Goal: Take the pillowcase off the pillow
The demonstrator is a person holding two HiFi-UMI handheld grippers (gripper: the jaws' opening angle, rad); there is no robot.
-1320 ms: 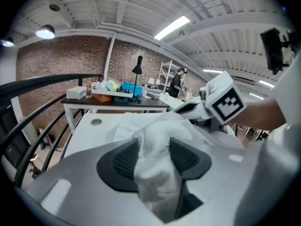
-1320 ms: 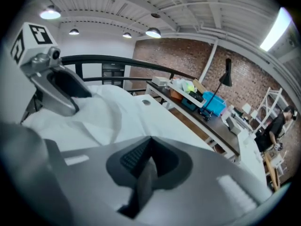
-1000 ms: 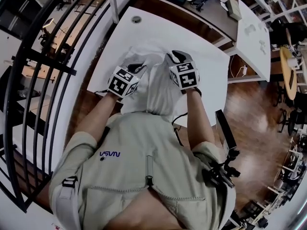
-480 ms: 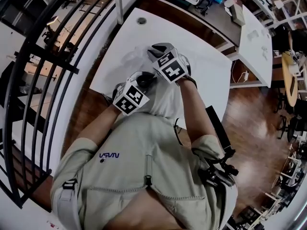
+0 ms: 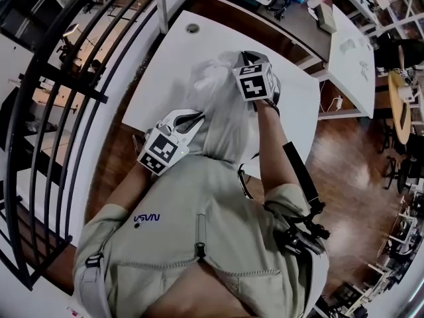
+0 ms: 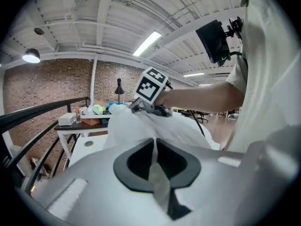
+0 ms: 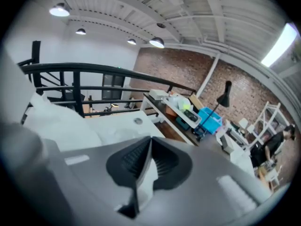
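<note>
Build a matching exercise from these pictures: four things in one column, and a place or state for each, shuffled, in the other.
1 left gripper
2 right gripper
3 table
4 railing

A white, under the pillowcase
B black, at the head view's left
C shut on pillowcase, near the person's chest
D shut on pillowcase, farther out over the table

Pairs: 1-C, 2-D, 3-A, 4-B

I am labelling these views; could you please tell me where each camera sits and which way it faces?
Head view: on the person's head, facing steeply down at the table; chest, both arms show.
Left gripper view: on the left gripper, facing the right gripper and forearm.
Right gripper view: on that gripper, facing the railing and desk; only its jaws show.
Shared: every view shows the pillowcase.
</note>
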